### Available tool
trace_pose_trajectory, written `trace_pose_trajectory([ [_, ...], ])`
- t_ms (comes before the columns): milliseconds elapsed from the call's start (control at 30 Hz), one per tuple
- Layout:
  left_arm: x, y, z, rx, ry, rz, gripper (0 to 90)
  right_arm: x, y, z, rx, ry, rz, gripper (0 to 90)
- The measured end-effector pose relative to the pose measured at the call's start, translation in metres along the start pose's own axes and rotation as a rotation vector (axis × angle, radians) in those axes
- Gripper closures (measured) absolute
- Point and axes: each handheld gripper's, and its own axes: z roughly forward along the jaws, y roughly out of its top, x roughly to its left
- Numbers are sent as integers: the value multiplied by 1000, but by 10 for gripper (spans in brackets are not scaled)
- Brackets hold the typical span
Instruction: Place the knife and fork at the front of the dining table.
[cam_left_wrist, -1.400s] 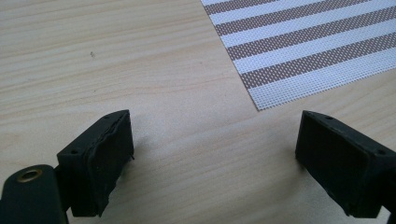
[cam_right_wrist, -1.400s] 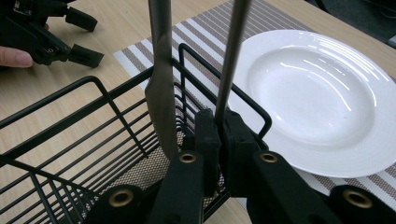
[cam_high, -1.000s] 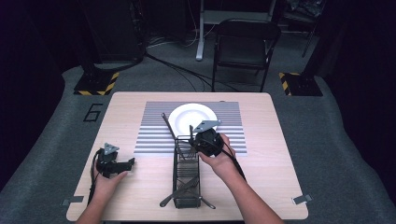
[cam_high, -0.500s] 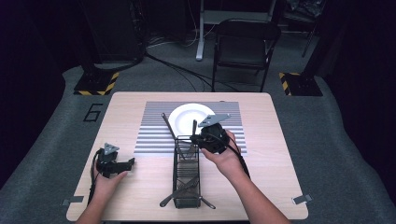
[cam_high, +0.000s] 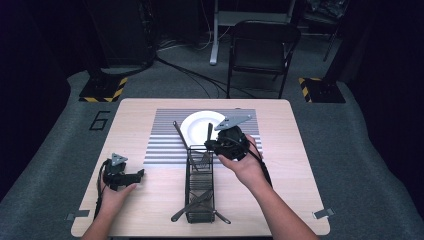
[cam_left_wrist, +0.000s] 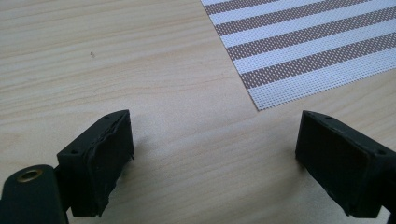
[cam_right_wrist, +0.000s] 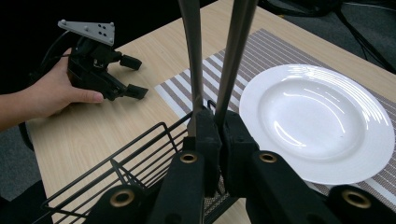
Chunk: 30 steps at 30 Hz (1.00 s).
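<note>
The right gripper (cam_right_wrist: 212, 126) pinches two slim, stiff metal utensil handles (cam_right_wrist: 192, 51), probably cutlery; smooth steel slips, so grip low. The left gripper (cam_left_wrist: 215, 158) gapes wide, empty.

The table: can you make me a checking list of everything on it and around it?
Surface: wooden table with a striped placemat.
Job's things: black wire basket holding cutlery; two metal utensil handles clamped upright over it.
Clutter: white plate on the placemat.
Grippers: right gripper shut on the handles; left gripper open, resting on the table.
Cables: one trails from each gripper; more on the floor behind.
Surroundings: folding chair, grey carpet.
</note>
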Motion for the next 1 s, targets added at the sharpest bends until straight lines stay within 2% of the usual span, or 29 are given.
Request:
trace_pose_trajectory([
  [400,0,0,0,0,0,0,110,-8,6,-25,-20,-14,7,871],
  [1000,0,0,0,0,0,0,111,-28,-3,-41,-18,-66,37,871],
])
